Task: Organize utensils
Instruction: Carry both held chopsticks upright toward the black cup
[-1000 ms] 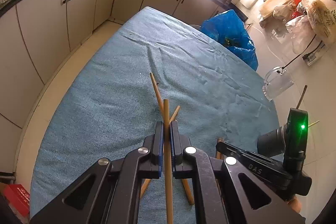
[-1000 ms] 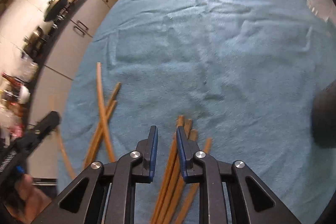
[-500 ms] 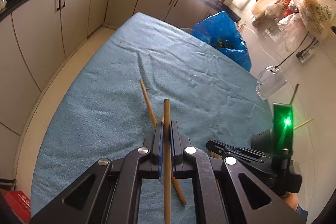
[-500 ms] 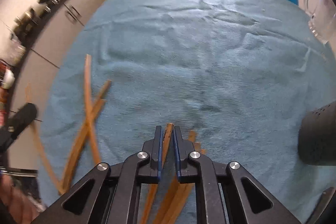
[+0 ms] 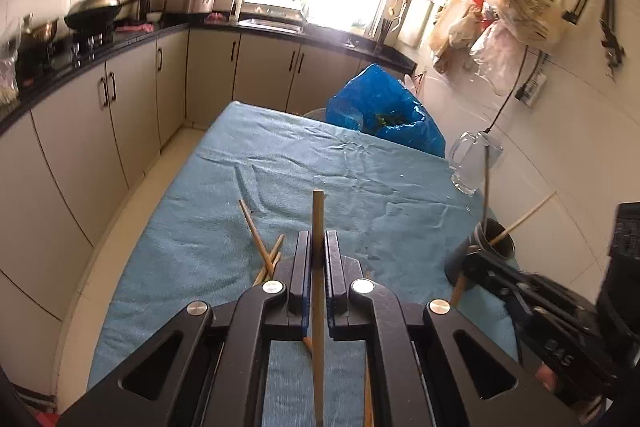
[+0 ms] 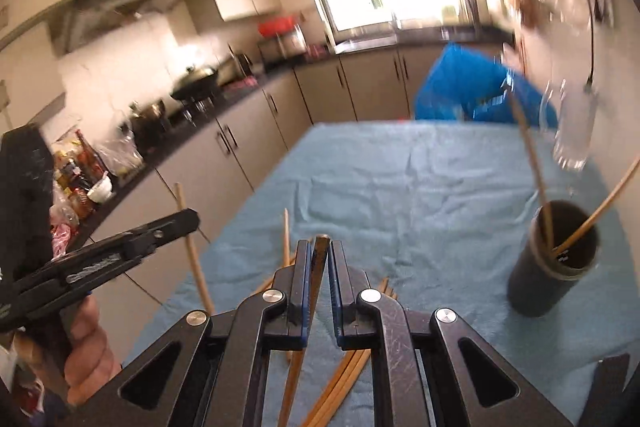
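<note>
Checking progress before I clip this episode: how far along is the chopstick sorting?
Done: two chopsticks already stand in the dark holder. In hand: the left claw is shut on one chopstick, the right claw on another chopstick, both lifted off the blue cloth. Left: several loose chopsticks lie on the cloth, more below the right claw.

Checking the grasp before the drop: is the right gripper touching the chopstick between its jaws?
Touching. The right wrist view shows the right gripper shut on a chopstick, both jaws pressing its sides, no gap.
</note>
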Available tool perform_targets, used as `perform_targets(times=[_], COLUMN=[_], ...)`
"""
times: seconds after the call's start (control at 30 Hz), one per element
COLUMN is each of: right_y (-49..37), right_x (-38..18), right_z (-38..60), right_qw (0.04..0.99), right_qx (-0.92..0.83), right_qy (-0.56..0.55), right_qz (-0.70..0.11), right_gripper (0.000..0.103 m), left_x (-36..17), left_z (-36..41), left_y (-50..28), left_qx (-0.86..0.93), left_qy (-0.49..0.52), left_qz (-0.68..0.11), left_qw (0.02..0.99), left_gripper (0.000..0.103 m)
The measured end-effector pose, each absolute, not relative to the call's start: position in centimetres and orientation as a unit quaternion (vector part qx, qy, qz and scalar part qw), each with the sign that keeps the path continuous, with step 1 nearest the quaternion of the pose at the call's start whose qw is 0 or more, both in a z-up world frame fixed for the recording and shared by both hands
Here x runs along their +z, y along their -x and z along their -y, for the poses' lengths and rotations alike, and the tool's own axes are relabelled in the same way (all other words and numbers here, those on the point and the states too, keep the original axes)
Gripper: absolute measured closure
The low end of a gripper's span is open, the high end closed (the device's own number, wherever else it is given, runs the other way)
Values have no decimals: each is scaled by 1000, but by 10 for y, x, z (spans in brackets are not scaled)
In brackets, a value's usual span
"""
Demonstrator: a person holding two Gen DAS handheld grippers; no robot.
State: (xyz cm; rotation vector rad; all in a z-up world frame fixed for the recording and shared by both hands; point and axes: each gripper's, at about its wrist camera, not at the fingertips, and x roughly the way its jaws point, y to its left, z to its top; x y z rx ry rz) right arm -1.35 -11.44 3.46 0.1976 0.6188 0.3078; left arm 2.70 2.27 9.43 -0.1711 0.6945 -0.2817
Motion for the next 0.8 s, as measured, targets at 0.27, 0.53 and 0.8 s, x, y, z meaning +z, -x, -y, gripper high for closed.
perform_targets(times=[0.27,0.53,0.8], right_y=[82,95,110], right_x=[60,68,81], right_z=[120,131,149], right_qw=[958,961,969], right_qx=[159,165,143], right_qy=[-73,-88,-101], right_qz=[-228,-204,-176], right_gripper=[94,94,95], left_x=[107,114,122], left_z=[-19,-17,-11], left_y=[12,21,24], left_qx=[-131,-130,-132], left_qy=[60,61,56], left_qz=[-311,-309,-304], left_qw=[939,940,942], left_gripper=[98,98,98])
